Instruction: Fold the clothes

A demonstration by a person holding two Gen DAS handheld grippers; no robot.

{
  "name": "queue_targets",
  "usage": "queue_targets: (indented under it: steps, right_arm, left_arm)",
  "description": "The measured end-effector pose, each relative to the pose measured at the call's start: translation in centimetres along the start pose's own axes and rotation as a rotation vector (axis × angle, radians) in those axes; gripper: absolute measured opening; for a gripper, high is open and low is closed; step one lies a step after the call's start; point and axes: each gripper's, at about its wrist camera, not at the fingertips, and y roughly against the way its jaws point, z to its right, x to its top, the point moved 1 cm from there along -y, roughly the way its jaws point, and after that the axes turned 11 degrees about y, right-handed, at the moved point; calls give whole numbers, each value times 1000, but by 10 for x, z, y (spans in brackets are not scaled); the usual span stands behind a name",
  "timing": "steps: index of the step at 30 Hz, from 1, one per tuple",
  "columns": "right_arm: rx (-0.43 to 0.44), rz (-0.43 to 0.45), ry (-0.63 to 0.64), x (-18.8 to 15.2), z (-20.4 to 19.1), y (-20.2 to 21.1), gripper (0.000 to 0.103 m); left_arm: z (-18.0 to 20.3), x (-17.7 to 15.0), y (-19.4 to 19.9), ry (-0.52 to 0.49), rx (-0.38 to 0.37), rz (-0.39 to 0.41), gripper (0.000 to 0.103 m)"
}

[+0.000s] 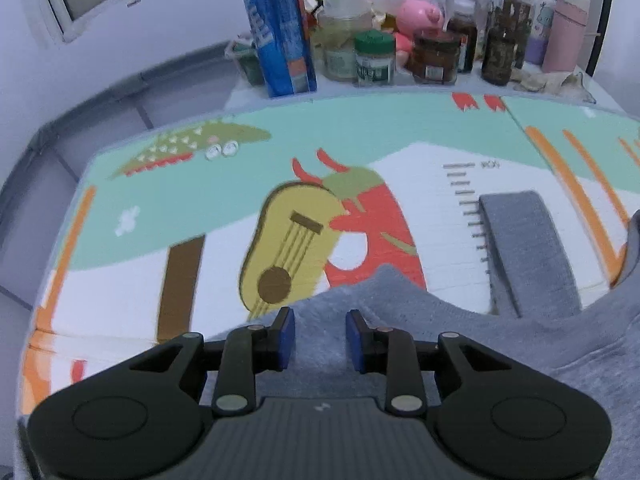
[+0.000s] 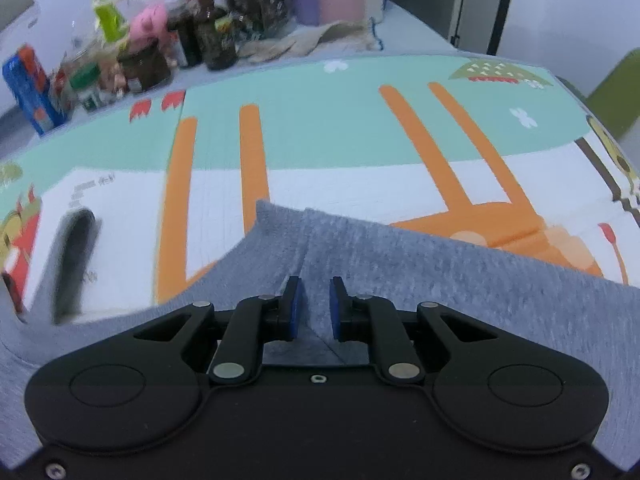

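The grey garment is lying spread on the cartoon play mat, one strap-like part reaching toward the jars. Left gripper is hovering over it, fingers spread apart; right gripper likewise, parted around a raised fold.

My left black plastic two-finger gripper has blue rubber-like pads on the inner faces of its fingers, carried on black linkage arms with round silver pivot pins. Two wide rounded lobes with a circular recess each flank a ribbed grey centre plate that bears a small pale mark. My right black plastic two-finger gripper is built alike, but its centre plate is smooth black with a small screw hole, and screws sit at its lower corners.
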Motion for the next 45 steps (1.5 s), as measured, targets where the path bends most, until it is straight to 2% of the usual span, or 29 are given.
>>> queue_targets:
  steps: [3, 5, 7, 9, 16, 30, 38, 45]
  right_arm:
    - [31, 45, -13, 3, -1, 20, 15]
    - [57, 58, -17, 6, -5, 36, 16]
    - [84, 73, -19, 7, -11, 53, 16]
    - [108, 84, -17, 6, -19, 70, 19]
    - [145, 86, -12, -18, -40, 119, 20]
    - [192, 78, -35, -107, -69, 199, 20]
    - [231, 41, -47, -180, -82, 230, 20]
    - [259, 6, -51, -242, -90, 253, 20]
  left_arm:
    - [-7, 5, 23, 52, -58, 23, 37]
    - [-8, 5, 38, 58, -69, 42, 45]
    - [-9, 2, 53, 58, -70, 60, 49]
    - [-12, -4, 68, 65, -85, 63, 50]
    - [-19, -34, 109, 91, -134, 53, 57]
    - [-32, -118, 166, 82, -160, 1, 66]
    - [-41, -183, 178, 79, -199, -76, 66]
    - [-59, -239, 192, 76, -178, -105, 68]
